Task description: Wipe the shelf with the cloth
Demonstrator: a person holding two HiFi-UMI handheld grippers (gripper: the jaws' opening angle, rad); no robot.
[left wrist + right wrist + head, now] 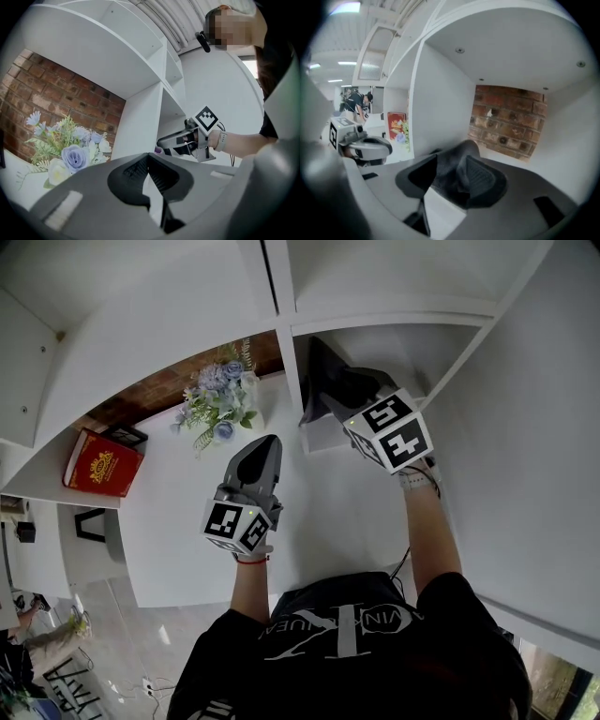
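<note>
The shelf is seen as smooth white board with a faint sheen. Rough, matt red-brown brick is shown behind its compartments. The cloth is made out as soft, matt dark grey fabric. The right gripper is moulded in matt grey plastic, its jaws lined with ribbed black pads.

Your black T-shirt, at six o'clock of the head view, bears white lettering. A thin red band circles your left wrist, a white watch strap the right one. The grey left gripper and right gripper each carry a black-and-white marker cube.
</note>
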